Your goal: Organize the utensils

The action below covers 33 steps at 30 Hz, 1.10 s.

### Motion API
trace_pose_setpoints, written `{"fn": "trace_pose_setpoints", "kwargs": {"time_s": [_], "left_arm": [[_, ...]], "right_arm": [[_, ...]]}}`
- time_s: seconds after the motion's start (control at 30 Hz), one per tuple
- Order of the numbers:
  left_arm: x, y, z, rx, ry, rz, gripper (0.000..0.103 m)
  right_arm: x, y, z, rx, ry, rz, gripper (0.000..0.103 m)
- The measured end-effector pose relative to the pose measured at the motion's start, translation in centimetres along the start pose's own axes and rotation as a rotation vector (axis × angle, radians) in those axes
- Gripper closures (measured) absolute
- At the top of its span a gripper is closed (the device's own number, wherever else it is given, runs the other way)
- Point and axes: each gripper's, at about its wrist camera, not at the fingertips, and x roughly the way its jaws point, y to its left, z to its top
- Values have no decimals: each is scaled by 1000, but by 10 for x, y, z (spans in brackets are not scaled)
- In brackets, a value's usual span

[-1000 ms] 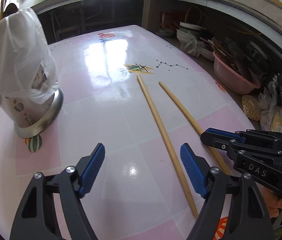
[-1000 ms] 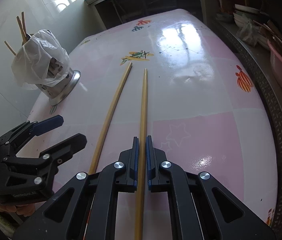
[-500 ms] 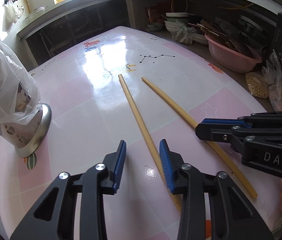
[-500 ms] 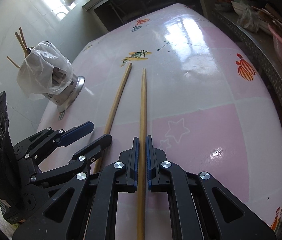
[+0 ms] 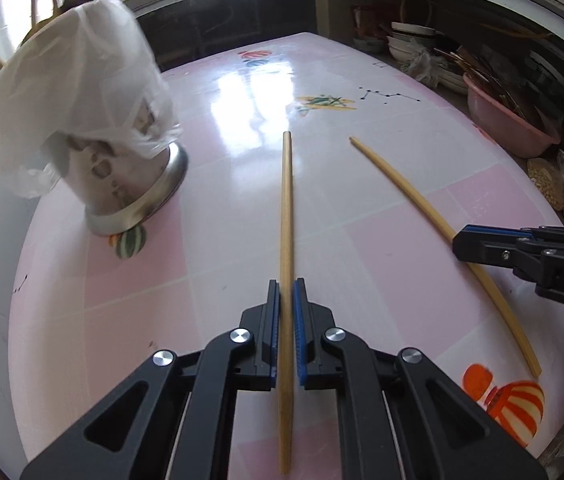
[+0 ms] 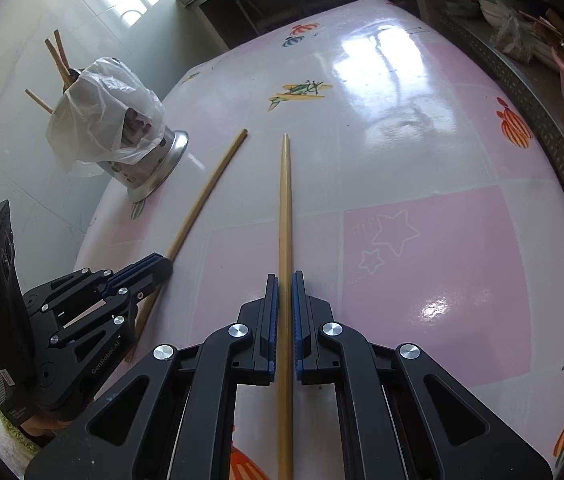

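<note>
Now, far left: the utensil holder [image 5: 130, 184], a metal cup draped in a white plastic bag [image 5: 78, 92], sits by the table's left edge, with more chopsticks [image 6: 58, 60] poking out of the top in the right wrist view. That looks like the drop target.

Middle: the left gripper [image 5: 287, 320] is closing on the left chopstick [image 5: 287, 208], blue pads already against the shaft. The grip sits low on the stick, most of its length running out ahead toward the table's far edge and a shorter tail trailing back toward the near edge. The stick appears to rest on the pink table [image 5: 402, 264].

Right: the right gripper [image 6: 284, 320] is clamped on the right chopstick [image 6: 285, 208], same low grip, tip pointing to the far edge. The two sticks lie apart, not touching.

To do the step well, I'd say: let the left jaws finish seating before lifting, lift both level so the long front ends don't droop or swivel in the pads, then tip them upright near the holder. Risk: the loose bag may snag a tip, so aim at the open mouth, not the folds.
</note>
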Motion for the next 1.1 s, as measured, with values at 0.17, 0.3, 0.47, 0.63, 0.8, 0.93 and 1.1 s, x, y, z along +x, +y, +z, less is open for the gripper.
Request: {"fn": "trace_pose_setpoints", "kwargs": {"time_s": [0.17, 0.3, 0.47, 0.63, 0.8, 0.93, 1.1], "left_arm": [[-14, 30, -23, -56, 49, 77, 97], [-24, 49, -39, -128, 87, 71, 96], [-30, 67, -46, -228, 125, -36, 94], [-43, 81, -40, -284, 104, -123, 71], [-52, 95, -19, -309, 79, -192, 67], [-44, 91, 9, -242, 45, -150, 67], [-7, 78, 35, -133, 55, -67, 67]], "right_arm": [[7, 27, -9, -69, 32, 14, 98], [10, 41, -14, -110, 49, 5, 98], [10, 42, -14, -115, 60, -4, 98], [17, 47, -10, -120, 67, -12, 98], [21, 50, -10, -125, 70, -20, 98], [21, 51, -10, -127, 69, -21, 98], [21, 51, -11, -127, 69, -19, 98]]}}
